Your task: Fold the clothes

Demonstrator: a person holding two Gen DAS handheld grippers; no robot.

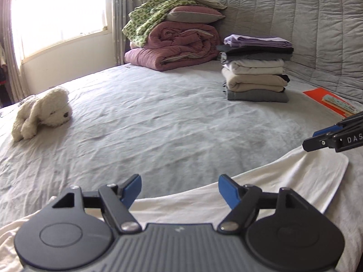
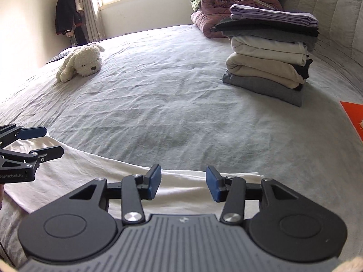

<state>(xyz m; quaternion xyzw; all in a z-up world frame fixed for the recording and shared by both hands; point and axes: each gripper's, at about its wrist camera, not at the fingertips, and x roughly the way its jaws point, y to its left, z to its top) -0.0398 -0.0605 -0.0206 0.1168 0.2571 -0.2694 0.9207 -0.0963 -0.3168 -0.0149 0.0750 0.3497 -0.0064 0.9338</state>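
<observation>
Both grippers hover with jaws spread wide and empty, left gripper [image 1: 179, 190] and right gripper [image 2: 183, 182], above a cream garment [image 2: 181, 184], apparently a shirt, lying flat beneath them; a stack of folded clothes [image 1: 256, 70] sits ahead-right on the grey bed [image 1: 158, 124].

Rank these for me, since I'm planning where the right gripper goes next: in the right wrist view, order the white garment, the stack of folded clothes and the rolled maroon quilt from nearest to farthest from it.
1. White garment: spread directly under the open right gripper.
2. Stack of folded clothes: ahead, to the right.
3. Rolled maroon quilt: behind the stack, by the quilted headboard.
</observation>
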